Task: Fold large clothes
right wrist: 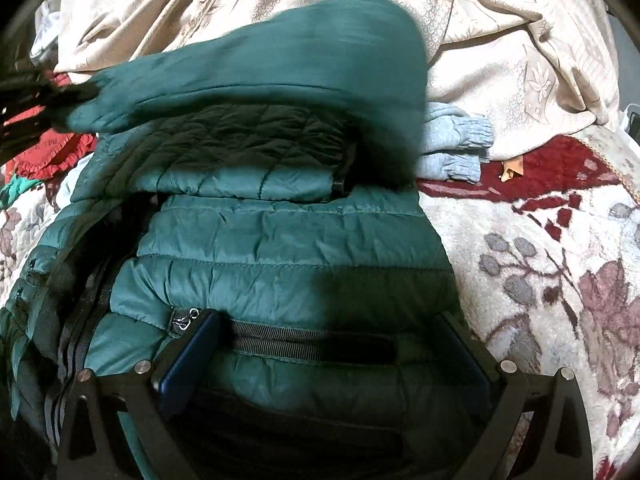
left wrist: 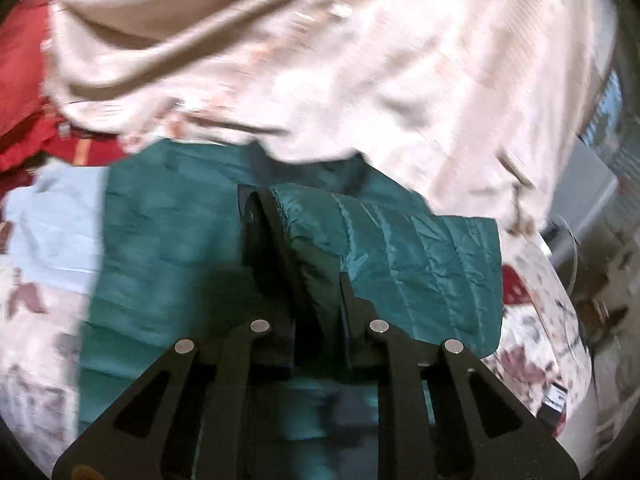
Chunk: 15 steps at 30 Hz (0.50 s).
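no readable writing anywhere. the teal quilted puffer jacket [right wrist: 288, 240], shiny and stitched in bands, lies on a fuzzy floral blanket [right wrist: 560, 280]. left gripper [left wrist: 316, 264] jaws pinch a jacket fold; right gripper [right wrist: 320, 344] jaws spread over the zipper.

Jacket [right wrist: 280, 248] lying on the bed [right wrist: 560, 280], sheet [right wrist: 500, 52] heaped behind it, small folded garment [right wrist: 456, 140] at its right rear, touching.

one green jacket [right wrist: 280, 240] (quilted), two grippers [left wrist: 316, 264] [right wrist: 324, 344].
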{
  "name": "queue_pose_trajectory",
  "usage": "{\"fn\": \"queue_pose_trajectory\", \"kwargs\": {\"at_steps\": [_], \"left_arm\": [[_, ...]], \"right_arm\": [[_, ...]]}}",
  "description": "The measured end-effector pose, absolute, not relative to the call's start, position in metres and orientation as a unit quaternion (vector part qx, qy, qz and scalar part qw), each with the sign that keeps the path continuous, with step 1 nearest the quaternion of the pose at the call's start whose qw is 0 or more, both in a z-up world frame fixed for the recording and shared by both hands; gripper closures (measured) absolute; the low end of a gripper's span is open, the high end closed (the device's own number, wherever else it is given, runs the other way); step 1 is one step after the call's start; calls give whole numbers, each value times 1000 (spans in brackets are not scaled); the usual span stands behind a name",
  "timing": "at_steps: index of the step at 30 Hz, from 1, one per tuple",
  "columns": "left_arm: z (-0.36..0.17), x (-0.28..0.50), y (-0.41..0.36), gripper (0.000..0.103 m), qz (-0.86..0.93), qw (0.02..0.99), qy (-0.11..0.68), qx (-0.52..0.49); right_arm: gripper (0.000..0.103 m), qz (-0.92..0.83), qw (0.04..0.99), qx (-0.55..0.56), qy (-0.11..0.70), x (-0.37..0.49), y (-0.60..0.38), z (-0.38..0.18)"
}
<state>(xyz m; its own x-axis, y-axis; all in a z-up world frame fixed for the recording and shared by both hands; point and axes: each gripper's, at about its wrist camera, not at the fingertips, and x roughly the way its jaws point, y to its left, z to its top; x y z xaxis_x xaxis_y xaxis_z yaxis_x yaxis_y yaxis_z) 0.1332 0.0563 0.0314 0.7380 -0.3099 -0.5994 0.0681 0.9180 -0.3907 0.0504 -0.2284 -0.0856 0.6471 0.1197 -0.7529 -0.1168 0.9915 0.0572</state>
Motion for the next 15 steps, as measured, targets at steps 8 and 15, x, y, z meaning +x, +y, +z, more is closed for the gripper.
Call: {"fn": "queue_pose_trajectory", "kwargs": {"at_steps": [8, 15], "left_arm": [[-7, 144, 142, 89, -15, 905, 373, -204], [-13, 114, 165, 70, 57, 911, 349, -210]], "right_arm": [[0, 68, 906, 4, 418, 50, -230, -85], [2, 51, 919, 23, 391, 52, -249, -44]]}}
